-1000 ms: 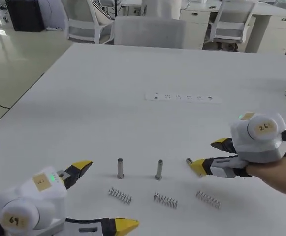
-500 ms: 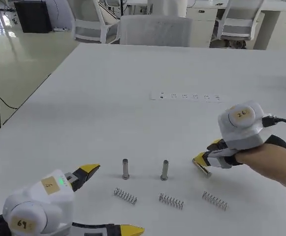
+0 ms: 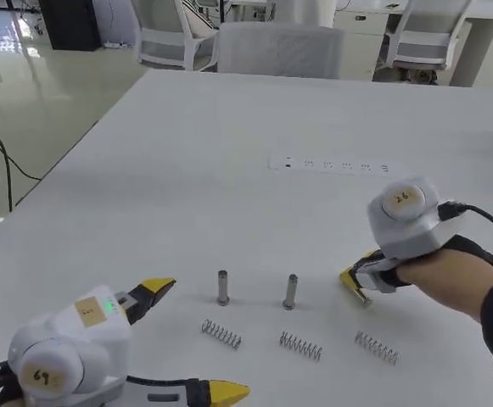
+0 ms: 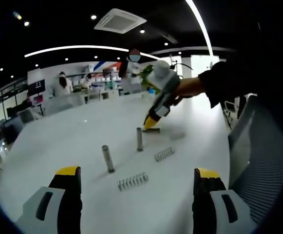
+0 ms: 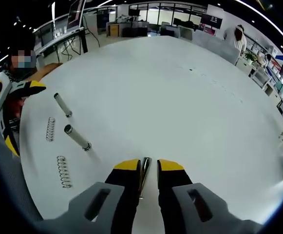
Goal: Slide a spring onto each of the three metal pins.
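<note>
Three springs: all flat on the counter [image 3: 187, 153], in a row along its near edge and well apart from each other. That's left spring [image 3: 221, 334], middle spring [image 3: 300, 346] and right spring [image 3: 376, 348]. None is on a pin yet.
Standing pins: two of them, left pin [image 3: 222, 287] and middle pin [image 3: 291, 291]. Both are upright, each just behind its own spring and a little further from the near edge.
Third pin: the third pin [image 5: 144, 174] is pinched between the right gripper's fingers. In the right gripper view it's a thin metal bar sticking out between the yellow tips.
Right gripper: the right gripper [image 3: 358, 284] is over to the right of the middle pin, roughly in line with the pin row and just behind the right spring. Its tips angle down low at the counter. The fingers are nearly closed, with only the pin's thickness between them. Honestly can't tell if the pin is touching the counter.
Left gripper: the left gripper [image 3: 204, 337] hangs over the counter's near left corner, fingers spread wide and holding nothing. In the left gripper view both standing pins and two springs sit out ahead, between the two yellow tips.
Background stuff: a socket strip [image 3: 335, 165] is set flush in the counter toward the far edge, and there are chairs [image 3: 276, 51] past that edge.
</note>
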